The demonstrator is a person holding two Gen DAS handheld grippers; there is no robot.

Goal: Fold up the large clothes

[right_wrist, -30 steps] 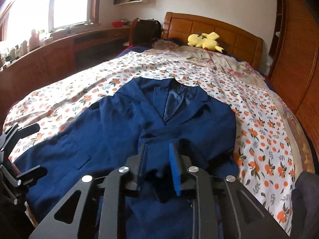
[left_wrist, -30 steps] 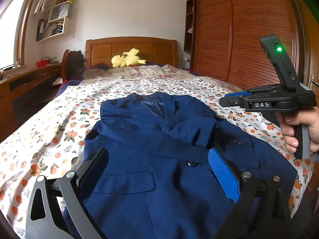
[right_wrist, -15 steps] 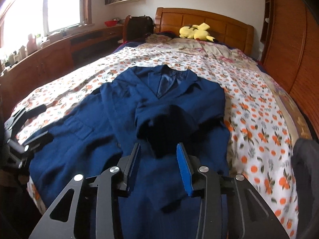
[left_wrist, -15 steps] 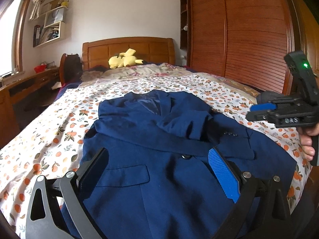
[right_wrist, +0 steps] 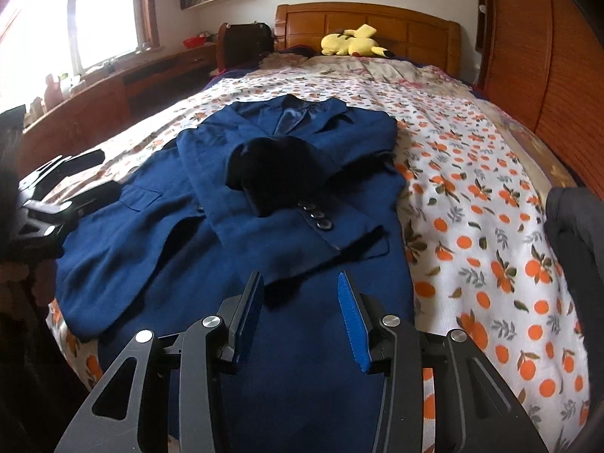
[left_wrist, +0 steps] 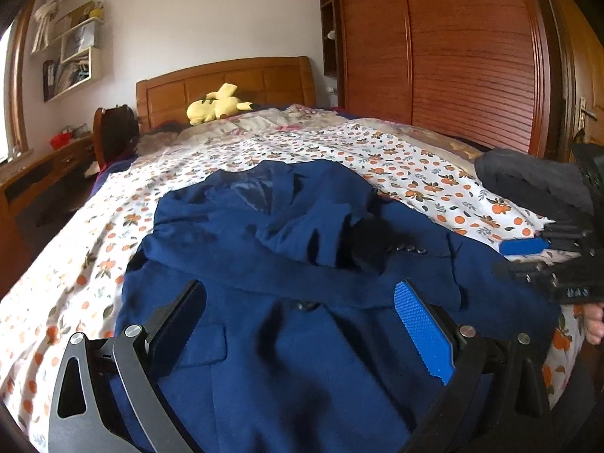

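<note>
A navy blue jacket lies front up on the flowered bed sheet, collar toward the headboard. One sleeve is folded across its chest, and the buttoned cuff lies near the right side. My left gripper hovers over the jacket's lower front, jaws wide open and holding nothing. My right gripper is open above the hem on the right, with only flat cloth below it. Each gripper shows in the other's view: the right gripper at the right edge, the left gripper at the left.
A dark garment is heaped on the bed's right side. A yellow plush toy rests by the wooden headboard. A wooden wardrobe stands on the right, a desk under the window on the left.
The right gripper's jaws have spread apart from the sleeve cloth, and it has drawn back and lower toward the hem. The left view has swung toward the right.
</note>
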